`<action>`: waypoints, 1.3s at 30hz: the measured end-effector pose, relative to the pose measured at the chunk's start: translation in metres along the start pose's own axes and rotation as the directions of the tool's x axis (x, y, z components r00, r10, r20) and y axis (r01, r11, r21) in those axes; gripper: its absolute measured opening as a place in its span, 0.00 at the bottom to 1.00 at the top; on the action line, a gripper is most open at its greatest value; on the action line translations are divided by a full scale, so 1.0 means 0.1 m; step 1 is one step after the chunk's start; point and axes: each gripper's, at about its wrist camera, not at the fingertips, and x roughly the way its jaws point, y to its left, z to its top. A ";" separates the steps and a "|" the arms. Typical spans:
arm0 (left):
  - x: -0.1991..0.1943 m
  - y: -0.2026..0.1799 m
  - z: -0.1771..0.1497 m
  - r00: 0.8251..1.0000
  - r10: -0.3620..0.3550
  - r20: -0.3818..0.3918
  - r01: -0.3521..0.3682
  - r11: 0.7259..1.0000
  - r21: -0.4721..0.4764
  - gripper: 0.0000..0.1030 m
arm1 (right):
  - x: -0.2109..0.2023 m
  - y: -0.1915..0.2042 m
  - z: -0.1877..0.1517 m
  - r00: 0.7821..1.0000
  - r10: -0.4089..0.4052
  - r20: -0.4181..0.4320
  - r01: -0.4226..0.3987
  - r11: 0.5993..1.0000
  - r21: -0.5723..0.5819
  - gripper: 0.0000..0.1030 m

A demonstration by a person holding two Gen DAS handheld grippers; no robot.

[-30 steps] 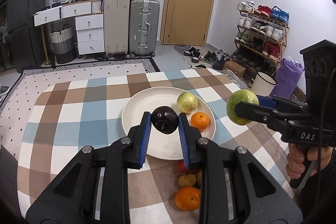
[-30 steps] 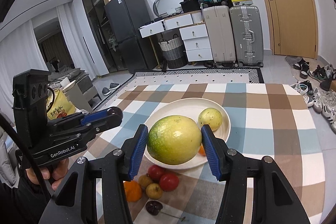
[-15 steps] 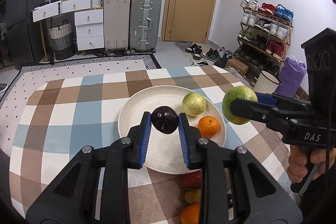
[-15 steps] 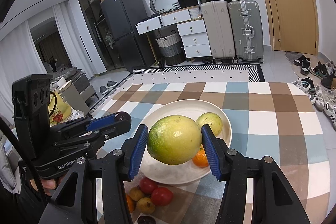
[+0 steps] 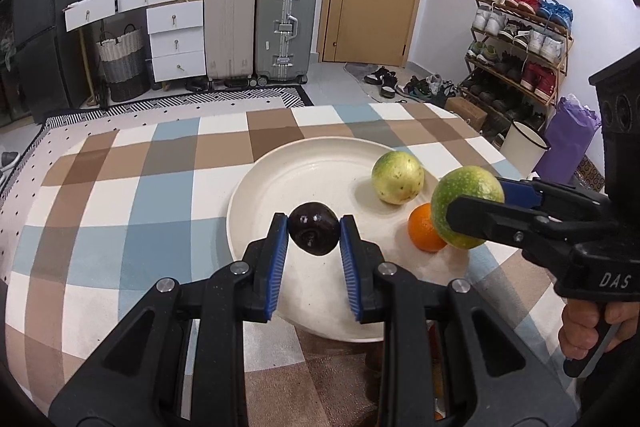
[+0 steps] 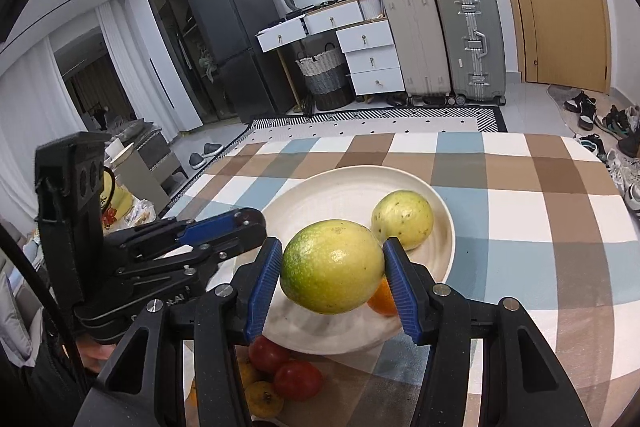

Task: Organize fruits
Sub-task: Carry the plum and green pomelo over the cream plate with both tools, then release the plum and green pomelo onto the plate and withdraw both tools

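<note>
A white plate [image 5: 280, 187] [image 6: 320, 199] sits on the checked tablecloth and holds a yellow-green fruit [image 5: 397, 177] [image 6: 402, 219] and an orange [image 5: 424, 233] [image 6: 380, 299]. My left gripper [image 5: 314, 233] is shut on a dark purple fruit [image 5: 314, 233] and holds it above the plate's near part. My right gripper [image 6: 332, 271] is shut on a large green-yellow fruit [image 6: 332, 271] [image 5: 464, 211] above the plate's right near edge. The left gripper also shows in the right wrist view [image 6: 224, 227].
Red tomatoes [image 6: 296, 379] and small yellow fruits [image 6: 264, 393] lie on the cloth just in front of the plate. The table's edges curve off left and right. Suitcases, drawers and a shoe rack stand in the room beyond.
Both grippers have moved forward over the plate with their fruits still held. The plate and its fruits now look nearer, and the loose fruits have slipped below the fingers.
</note>
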 end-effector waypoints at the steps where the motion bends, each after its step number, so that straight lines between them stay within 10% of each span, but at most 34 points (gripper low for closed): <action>1: 0.03 0.01 -0.02 1.000 0.002 -0.005 -0.002 1.000 0.003 0.23 | 0.01 0.00 -0.01 1.000 0.004 -0.003 -0.004 1.000 0.000 0.51; 32: 0.19 0.08 -0.08 0.998 0.010 -0.057 -0.012 1.000 -0.022 0.23 | 0.11 0.02 -0.05 0.998 -0.059 0.038 0.060 0.998 -0.019 0.54; 35: 0.11 0.10 -0.06 0.997 0.016 -0.070 -0.018 0.999 -0.028 0.38 | -0.02 0.00 -0.03 0.994 -0.088 0.063 0.090 0.996 -0.019 0.75; 39: -0.13 0.10 -0.08 0.999 0.039 -0.022 -0.040 0.999 -0.018 0.88 | -0.17 -0.02 -0.02 0.992 -0.108 0.058 0.110 0.994 -0.024 0.91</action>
